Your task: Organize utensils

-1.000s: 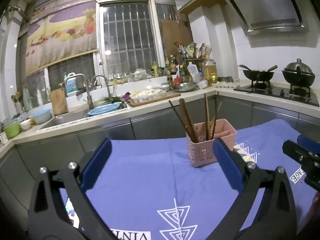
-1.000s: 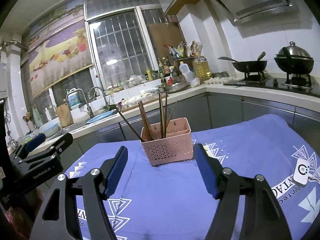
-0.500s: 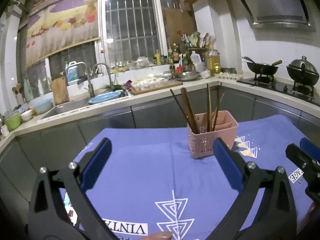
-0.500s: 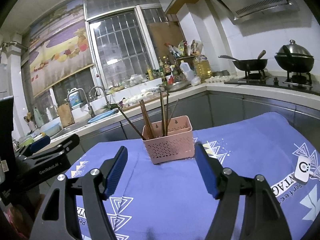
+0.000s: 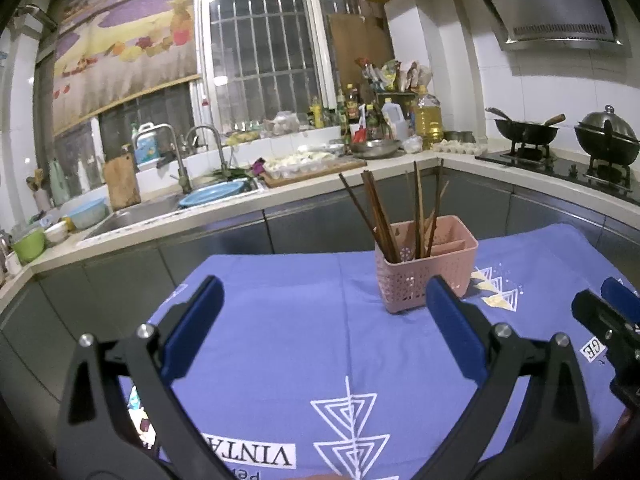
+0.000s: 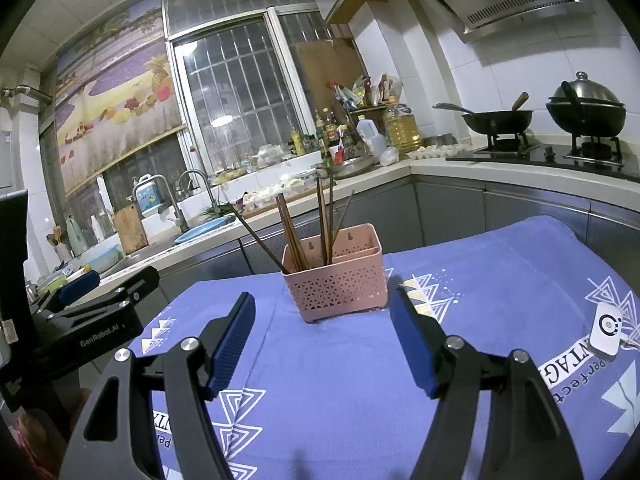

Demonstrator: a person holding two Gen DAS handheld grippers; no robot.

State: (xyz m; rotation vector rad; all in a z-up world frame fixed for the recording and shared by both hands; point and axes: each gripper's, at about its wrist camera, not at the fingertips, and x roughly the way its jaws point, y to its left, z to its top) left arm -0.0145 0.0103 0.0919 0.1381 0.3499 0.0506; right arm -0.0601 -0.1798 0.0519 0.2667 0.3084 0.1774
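While both grippers hover apart over blue cloth (image 6: 500, 280), pink utensil basket (image 6: 340, 288) stands toward far edge, chopsticks (image 6: 296, 236) upright inside. Right gripper (image 6: 322, 340) released, empty, basket straight ahead, nearer. Left gripper (image 5: 320, 320) released, basket ahead-right.

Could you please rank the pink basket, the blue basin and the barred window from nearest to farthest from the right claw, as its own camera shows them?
1. Pink basket, straight ahead on the cloth.
2. Blue basin, left, by the sink.
3. Barred window, behind the counter.
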